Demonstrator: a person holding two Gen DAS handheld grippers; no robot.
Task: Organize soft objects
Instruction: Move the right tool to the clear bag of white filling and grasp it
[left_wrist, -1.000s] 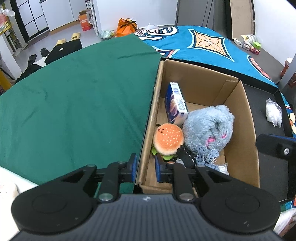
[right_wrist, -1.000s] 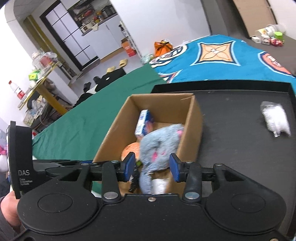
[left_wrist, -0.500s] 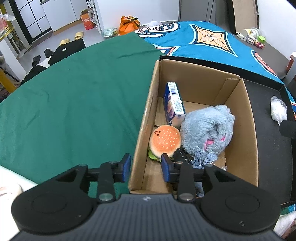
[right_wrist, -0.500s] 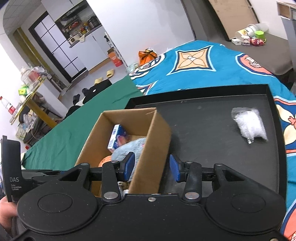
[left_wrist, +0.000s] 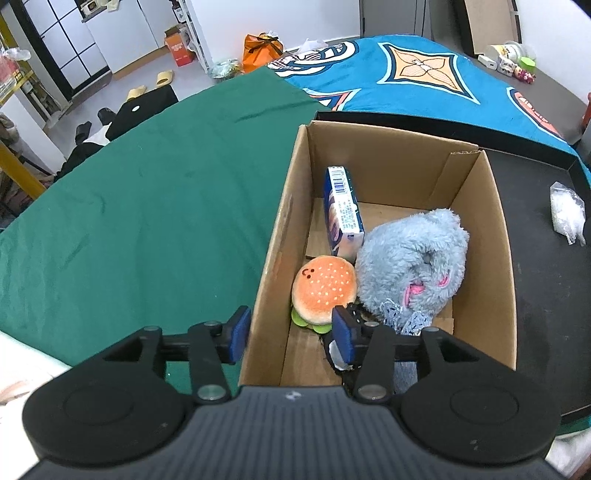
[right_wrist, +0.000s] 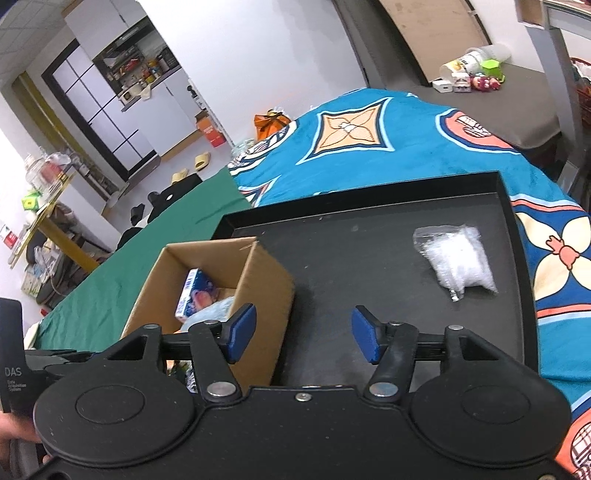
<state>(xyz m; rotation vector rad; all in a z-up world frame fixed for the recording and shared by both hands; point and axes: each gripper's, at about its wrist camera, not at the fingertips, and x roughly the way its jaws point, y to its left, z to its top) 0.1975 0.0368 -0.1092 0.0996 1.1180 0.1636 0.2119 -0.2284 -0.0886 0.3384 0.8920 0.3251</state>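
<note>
Over the near-left corner of the box, left gripper (left_wrist: 290, 334): jaws spread, straddling the cardboard wall, one blue pad outside over the green cloth (left_wrist: 129, 221), the other inside. Holding nothing; my guess is it's there to steady the box or has just let go
Right gripper (right_wrist: 303, 339): wide apart too, empty, hovering over the black tray (right_wrist: 369, 258) just right of the box, looks lined up toward the last loose item
Cardboard box (left_wrist: 498, 258): sits on the tray's left part, open top, so it's clearly the collection bin
Already packed: burger plush (left_wrist: 325, 291) against the left wall, grey fluffy plush (left_wrist: 413, 266) touching it on the right, blue carton (left_wrist: 341, 206) standing on edge behind them, bits of dark and patterned fabric under the inner pad
Still out: clear plastic bag (right_wrist: 458, 262) of white stuff, alone on the tray, well apart from the box
Versus a second ago: the right gripper was narrower and right over the grey plush, now it's swung out over bare tray and opened wider; the left one opened up as well
Progress guess: nearly done, bag next
</note>
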